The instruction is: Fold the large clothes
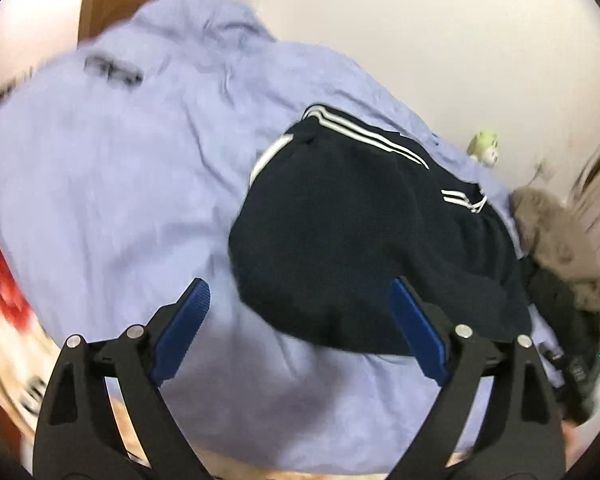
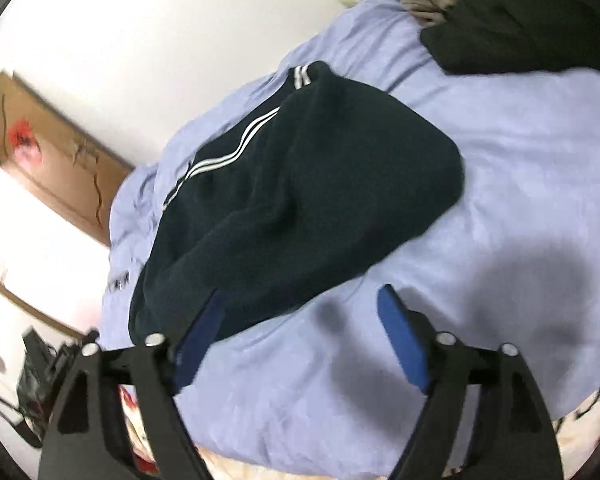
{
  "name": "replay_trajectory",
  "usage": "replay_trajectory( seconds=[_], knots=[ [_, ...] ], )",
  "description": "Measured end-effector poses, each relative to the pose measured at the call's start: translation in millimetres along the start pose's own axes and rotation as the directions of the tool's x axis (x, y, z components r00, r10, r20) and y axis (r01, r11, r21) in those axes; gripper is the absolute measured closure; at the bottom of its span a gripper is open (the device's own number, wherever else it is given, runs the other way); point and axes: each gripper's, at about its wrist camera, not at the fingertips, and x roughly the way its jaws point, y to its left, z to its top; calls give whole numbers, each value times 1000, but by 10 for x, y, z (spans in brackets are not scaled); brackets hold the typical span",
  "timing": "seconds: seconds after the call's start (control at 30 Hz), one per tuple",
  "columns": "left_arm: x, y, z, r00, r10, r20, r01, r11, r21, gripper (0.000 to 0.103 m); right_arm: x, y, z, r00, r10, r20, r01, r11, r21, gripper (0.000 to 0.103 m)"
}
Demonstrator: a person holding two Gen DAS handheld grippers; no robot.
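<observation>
Pale lavender bedsheet [image 1: 112, 184] covers the bed and fills most of both views, with a white wall behind it and a brown wooden door at the upper left of the right wrist view. On the sheet lies the folded dark navy fleece garment with white side stripes [image 1: 356, 240], a thick bundle that sits right of centre in the left wrist view and at centre-left in the right wrist view [image 2: 296, 196]. Both tools stand with jaws spread wide and nothing between them. The left gripper [image 1: 300, 320] has the bundle's near rounded edge just above and to the right of its gap, its right blue pad drawn against the dark cloth. The right gripper [image 2: 300, 324] has the bundle above and to the left, its left blue pad overlapping the lower edge; whether either pad touches the cloth cannot be told. The garment's long axis runs from lower left to upper right in the right wrist view, striped edge towards the wall. A heap of dark and brown-grey clothes [image 2: 500, 12] waits at the upper right of that view, well apart. Judging by this, both grippers are about equally near the bundle, and the right one seems better placed to reach the heap.
</observation>
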Motion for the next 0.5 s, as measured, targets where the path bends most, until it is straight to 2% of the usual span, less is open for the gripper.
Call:
replay_trajectory(
  seconds=[0.07,0.17,0.27,0.33,0.43,0.5],
  knots=[
    [91,125,-60,999,-31,-18,30,997,-69,14,70,-46,15,1000,-15,-7,15,1000,26,22],
    [167,314,-109,1000,-10,-13,8,987,-160,14,125,-73,70,1000,-8,9,7,999,32,22],
    [374,463,-167,993,-74,-86,48,960,-275,14,258,-121,117,1000,-2,7,1,998,67,22],
    [476,452,-179,989,-107,-105,70,948,-311,14,277,-150,119,1000,4,12,-5,996,89,21],
    [578,302,-146,986,-138,-90,110,958,-264,14,333,-118,155,999,11,33,-14,997,81,16],
    [674,247,-126,989,-117,-95,92,968,-233,14,404,-105,176,999,10,30,-12,997,75,14]
  ],
)
